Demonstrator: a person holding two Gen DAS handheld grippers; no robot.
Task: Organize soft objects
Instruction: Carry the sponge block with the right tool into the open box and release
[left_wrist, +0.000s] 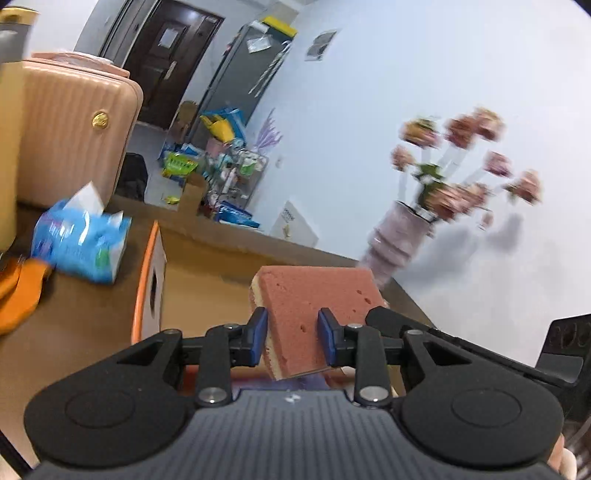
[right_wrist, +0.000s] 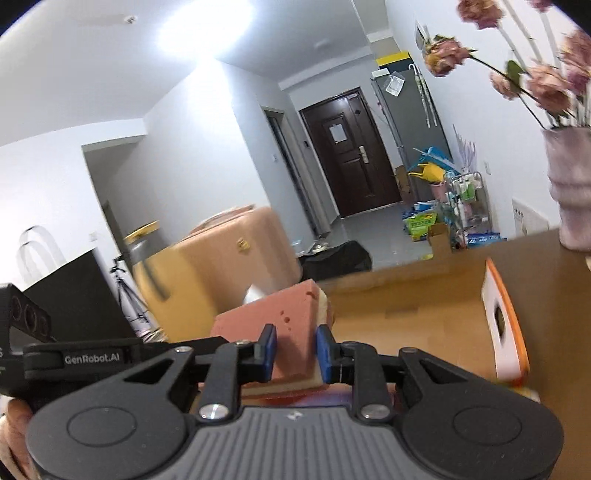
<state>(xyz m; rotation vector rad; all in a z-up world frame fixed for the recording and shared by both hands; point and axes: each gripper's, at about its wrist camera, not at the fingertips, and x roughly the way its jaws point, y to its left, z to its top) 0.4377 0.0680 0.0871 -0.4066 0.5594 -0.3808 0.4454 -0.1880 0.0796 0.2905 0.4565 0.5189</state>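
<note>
A pink sponge (left_wrist: 317, 291) with a pale yellow underside is held up above the brown table (left_wrist: 199, 269). My left gripper (left_wrist: 291, 326) is shut on its near edge, blue pads pressing both faces. In the right wrist view the same kind of sponge (right_wrist: 266, 314) sits between the blue pads of my right gripper (right_wrist: 295, 345), which is shut on it. It looks like one sponge held at both ends. A black finger (left_wrist: 384, 318) of the right gripper shows beside the sponge in the left wrist view. The left gripper's body (right_wrist: 74, 360) shows at the left of the right wrist view.
A white box with an orange rim (left_wrist: 151, 291) (right_wrist: 506, 325) stands on the table. A blue tissue pack (left_wrist: 81, 240) and an orange cloth (left_wrist: 18, 295) lie left. A pink suitcase (left_wrist: 74, 129) stands behind. A vase of flowers (left_wrist: 399, 236) is by the wall.
</note>
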